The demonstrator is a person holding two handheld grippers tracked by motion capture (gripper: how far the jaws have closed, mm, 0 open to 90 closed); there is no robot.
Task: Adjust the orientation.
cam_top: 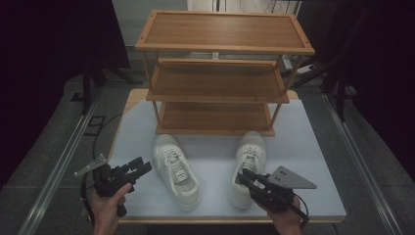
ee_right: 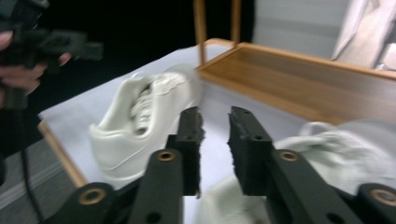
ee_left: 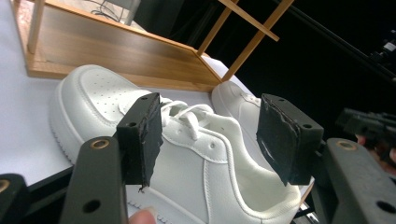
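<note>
Two white sneakers lie on the pale table (cam_top: pixel 313 147) in front of a wooden shoe rack (cam_top: pixel 220 73). The left sneaker (cam_top: pixel 176 169) (ee_left: pixel 187 154) points away and slightly left; my left gripper (cam_top: pixel 139 168) (ee_left: pixel 210 135) hovers just left of its heel, jaws wide open and level with the collar. The right sneaker (cam_top: pixel 248 164) (ee_right: pixel 336 144) lies toe toward the rack. My right gripper (cam_top: pixel 244 176) (ee_right: pixel 215 126) is at its heel, over the inner side. Its jaws stand a narrow gap apart, with bare table showing between the pads. The right gripper view is motion-blurred.
The rack has three shelves, all bare; its lowest shelf (ee_left: pixel 116 46) (ee_right: pixel 303 79) rests on the table just beyond the toes. The table's wooden front edge (cam_top: pixel 220 220) runs close to both hands. Dark curtains and stands surround the table.
</note>
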